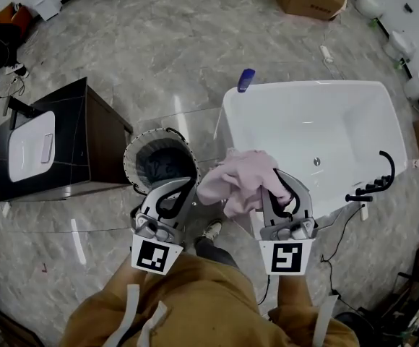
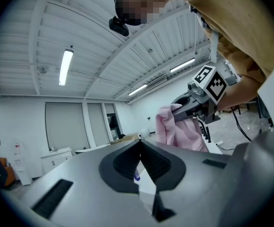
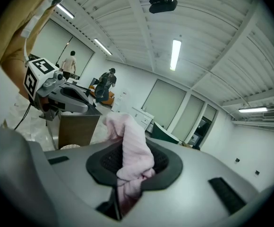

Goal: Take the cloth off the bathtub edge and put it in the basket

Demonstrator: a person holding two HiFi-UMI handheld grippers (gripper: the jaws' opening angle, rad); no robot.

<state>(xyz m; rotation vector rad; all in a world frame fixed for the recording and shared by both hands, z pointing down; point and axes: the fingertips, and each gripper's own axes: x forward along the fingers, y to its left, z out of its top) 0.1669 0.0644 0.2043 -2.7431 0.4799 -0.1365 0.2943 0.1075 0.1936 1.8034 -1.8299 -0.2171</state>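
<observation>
Grey marbled floor tiles (image 1: 195, 49) fill the head view. A white rectangular bathtub (image 1: 227, 114) stands to the right, and a round white perforated basket (image 1: 131, 154) stands just beside its left end.

Much of the scene is covered. The basket's inside is dark, and its contents cannot be made out. Its near rim is hidden behind the left gripper (image 1: 184, 186). The bathtub's near left corner is hidden under a crumpled pink cloth (image 1: 242, 179). The person's mustard-brown top (image 1: 195, 295) cuts off both grippers below their marker cubes. A small blue bottle (image 1: 246, 79) on the bathtub's far left rim is too small to read. A black wood-grain cabinet with a white basin (image 1: 87, 136) stands left of the basket.

The right gripper (image 1: 276, 183) is clamped on the cloth. In the right gripper view a thick fold of pink fabric (image 3: 132, 145) rises from between the two dark pads and flops over leftward. The part lower down between the jaws is lost in shadow.

From the head view the bunched cloth spreads left of that gripper's tips, over the bathtub corner and towards the basket. It appears lifted clear of the rim, though no view shows this for certain.

The left gripper hovers over the basket's near right edge, close beside the cloth. Its own view shows its jaws closed tip to tip with nothing between them.
</observation>
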